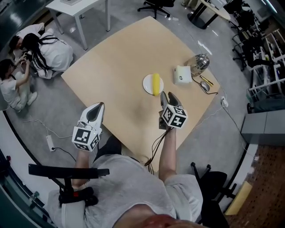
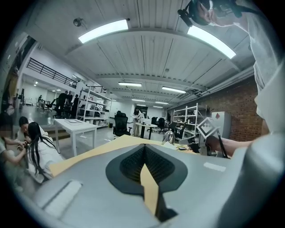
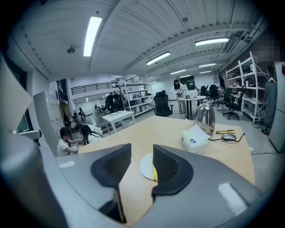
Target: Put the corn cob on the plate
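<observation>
The yellow corn cob (image 1: pixel 156 83) lies across the small white plate (image 1: pixel 147 84) near the middle of the tan table (image 1: pixel 120 58). My right gripper (image 1: pixel 168 95) hovers just on the near side of the plate, a little above the table, open, with nothing between its fingers. In the right gripper view the plate (image 3: pixel 146 166) and a sliver of the corn cob (image 3: pixel 154 172) show through the gap of the right gripper (image 3: pixel 141 147). My left gripper (image 1: pixel 100 107) is held near the table's left front edge, jaws together and empty; in its own view the left gripper (image 2: pixel 143 146) points level across the table.
A white tissue box (image 1: pixel 182 75), a steel kettle (image 1: pixel 199 63), a mouse (image 1: pixel 205 86) with its cable and a yellow pen (image 1: pixel 206 80) sit at the table's right end. People (image 1: pixel 35 53) sit on the floor to the left. A white table (image 1: pixel 75 9) and office chairs stand beyond.
</observation>
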{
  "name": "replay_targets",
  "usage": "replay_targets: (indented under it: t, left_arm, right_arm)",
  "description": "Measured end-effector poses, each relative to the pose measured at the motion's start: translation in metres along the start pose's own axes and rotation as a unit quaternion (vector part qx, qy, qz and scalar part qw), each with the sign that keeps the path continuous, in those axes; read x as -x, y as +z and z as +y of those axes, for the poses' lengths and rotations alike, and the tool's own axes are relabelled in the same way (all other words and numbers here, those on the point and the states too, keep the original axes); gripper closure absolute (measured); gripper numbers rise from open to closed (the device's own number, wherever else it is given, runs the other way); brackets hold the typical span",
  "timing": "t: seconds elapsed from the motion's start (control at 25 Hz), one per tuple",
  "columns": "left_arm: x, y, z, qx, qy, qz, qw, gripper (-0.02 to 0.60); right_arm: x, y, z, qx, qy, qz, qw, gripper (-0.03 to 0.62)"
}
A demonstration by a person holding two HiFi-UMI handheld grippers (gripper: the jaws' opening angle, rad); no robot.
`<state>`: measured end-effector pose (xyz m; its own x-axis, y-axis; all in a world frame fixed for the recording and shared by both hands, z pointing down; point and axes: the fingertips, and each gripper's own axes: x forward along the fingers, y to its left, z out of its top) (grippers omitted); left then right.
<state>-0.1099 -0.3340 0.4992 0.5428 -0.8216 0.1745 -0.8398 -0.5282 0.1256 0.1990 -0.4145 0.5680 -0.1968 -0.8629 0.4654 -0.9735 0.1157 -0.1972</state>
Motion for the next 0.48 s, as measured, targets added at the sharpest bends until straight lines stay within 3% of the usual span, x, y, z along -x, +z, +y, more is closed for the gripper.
replay_targets:
  t: [0.48]
  left_arm:
    - [0.034, 0.018, -0.038, -0.017, -0.01, -0.019, 0.9996, 0.561]
  right_arm:
    - [0.091, 0.011, 0.023, -0.011, 0.011, -0.063, 0.998, 0.475]
